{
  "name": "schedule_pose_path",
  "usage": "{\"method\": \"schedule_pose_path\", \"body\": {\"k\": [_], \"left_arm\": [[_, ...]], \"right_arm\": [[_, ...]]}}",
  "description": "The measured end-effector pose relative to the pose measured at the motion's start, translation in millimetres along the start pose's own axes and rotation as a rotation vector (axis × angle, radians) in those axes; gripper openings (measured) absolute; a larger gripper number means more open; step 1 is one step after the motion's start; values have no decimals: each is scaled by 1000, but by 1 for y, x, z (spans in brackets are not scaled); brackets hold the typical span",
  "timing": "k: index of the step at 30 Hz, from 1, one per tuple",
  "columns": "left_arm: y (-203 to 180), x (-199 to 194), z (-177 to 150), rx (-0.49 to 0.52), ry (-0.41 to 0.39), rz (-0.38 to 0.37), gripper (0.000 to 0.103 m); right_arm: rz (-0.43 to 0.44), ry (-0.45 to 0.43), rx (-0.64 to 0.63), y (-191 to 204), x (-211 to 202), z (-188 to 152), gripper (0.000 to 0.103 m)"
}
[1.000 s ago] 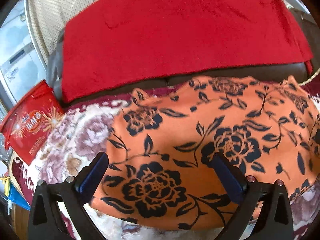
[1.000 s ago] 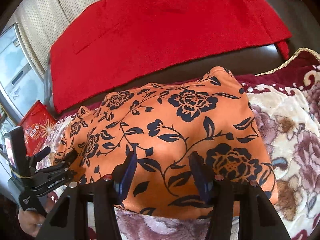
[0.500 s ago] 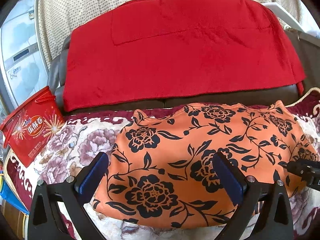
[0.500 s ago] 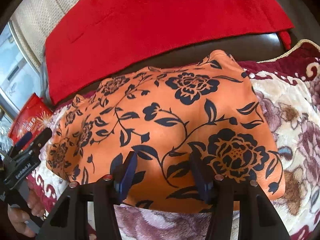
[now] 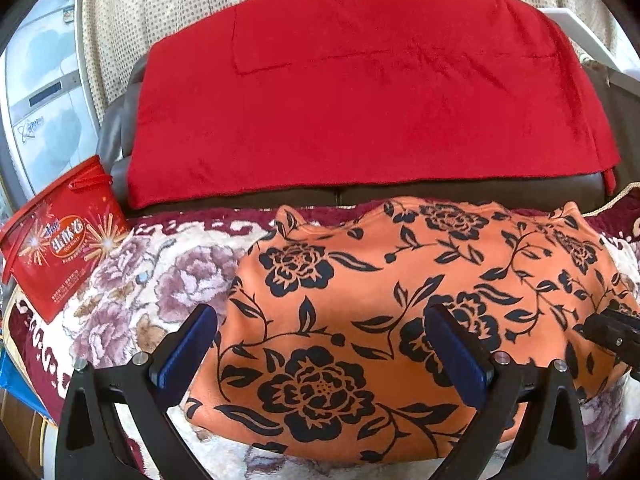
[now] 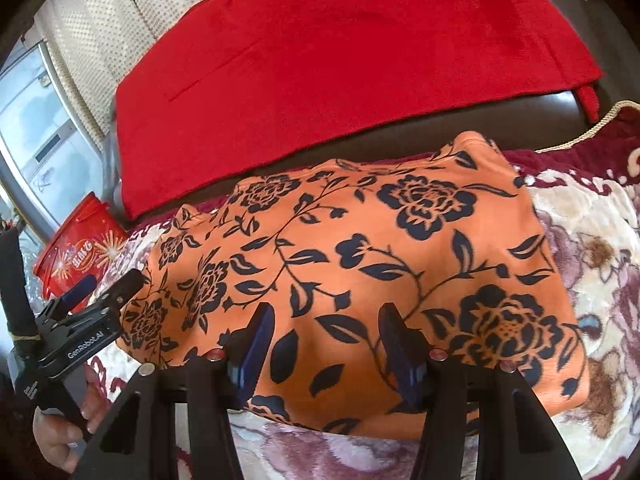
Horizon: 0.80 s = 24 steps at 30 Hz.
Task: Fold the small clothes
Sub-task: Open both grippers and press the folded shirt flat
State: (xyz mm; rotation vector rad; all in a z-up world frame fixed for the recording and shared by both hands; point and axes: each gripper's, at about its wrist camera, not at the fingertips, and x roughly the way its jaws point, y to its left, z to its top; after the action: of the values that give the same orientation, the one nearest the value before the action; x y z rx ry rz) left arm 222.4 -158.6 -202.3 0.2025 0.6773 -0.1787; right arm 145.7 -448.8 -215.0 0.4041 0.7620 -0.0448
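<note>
An orange garment with black flowers (image 5: 400, 300) lies folded flat on a floral blanket (image 5: 152, 280); it also shows in the right wrist view (image 6: 360, 264). My left gripper (image 5: 320, 348) is open and empty, just above the garment's near left part. My right gripper (image 6: 326, 340) is open and empty over the garment's near edge. The left gripper also shows at the left of the right wrist view (image 6: 102, 288), and the right gripper's tip shows at the right edge of the left wrist view (image 5: 612, 332).
A red towel (image 5: 360, 112) hangs over the dark sofa back (image 5: 440, 188) behind the garment. A red snack tub (image 5: 60, 236) stands at the left on the blanket. A curtain (image 5: 168, 0) and a white appliance (image 5: 44, 92) lie beyond.
Both grippers have pulled back and up from the garment, so more of it and the sofa back show. The garment lies still.
</note>
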Motion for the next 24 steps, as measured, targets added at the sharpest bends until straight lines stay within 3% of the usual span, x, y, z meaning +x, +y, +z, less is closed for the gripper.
{"method": "schedule_pose_path", "body": {"k": [5,8,15,24], "left_arm": [[-2,34,-11,11,124,6,103],[-5,56,-21,27,228,10,103],[0,26,-11,8,114,24,103],[0,0,2,-7,37,17,103]], "right_arm": [[-29,92,6,1,24,-6,58],[-40,87,-18,4,23,-7,58],[4,-6,-10,4,-1,-2,58],[33,-88,-3,3,-29,5,58]]}}
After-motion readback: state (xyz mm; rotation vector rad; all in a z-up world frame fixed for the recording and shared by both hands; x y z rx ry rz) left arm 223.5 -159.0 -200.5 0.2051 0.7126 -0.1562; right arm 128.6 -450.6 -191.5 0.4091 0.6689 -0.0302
